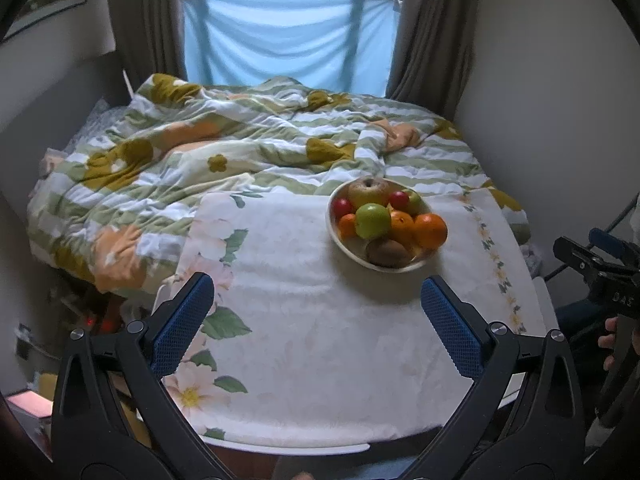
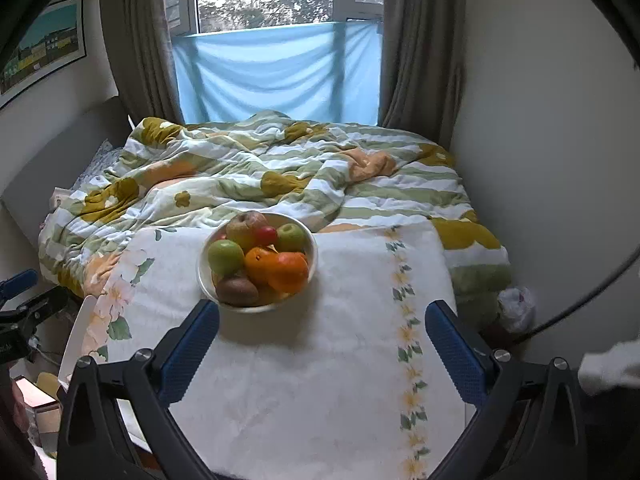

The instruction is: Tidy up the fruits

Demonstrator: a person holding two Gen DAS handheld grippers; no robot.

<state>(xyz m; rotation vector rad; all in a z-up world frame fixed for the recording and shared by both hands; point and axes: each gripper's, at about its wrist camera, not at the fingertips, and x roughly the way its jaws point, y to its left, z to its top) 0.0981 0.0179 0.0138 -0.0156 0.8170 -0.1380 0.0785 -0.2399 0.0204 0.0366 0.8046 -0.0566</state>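
Note:
A white bowl [image 1: 352, 254] full of fruit stands on a table covered with a white floral cloth [image 1: 320, 340]. It holds a green apple [image 1: 373, 221], oranges [image 1: 430, 230], a kiwi [image 1: 389, 253], small red fruits [image 1: 341, 207] and a large yellowish apple [image 1: 368, 191]. My left gripper [image 1: 316, 292] is open and empty, short of the bowl and to its left. In the right wrist view the bowl [image 2: 312, 249] sits just beyond my open, empty right gripper [image 2: 322, 320], near its left finger [image 2: 192, 350].
A bed with a rumpled flowered quilt [image 1: 224, 152] lies behind the table. Walls close in on both sides, and a curtained window [image 1: 288, 36] is at the back. Clutter and boxes [image 1: 36, 404] sit on the floor at the left. The other gripper [image 1: 600, 268] shows at the right edge.

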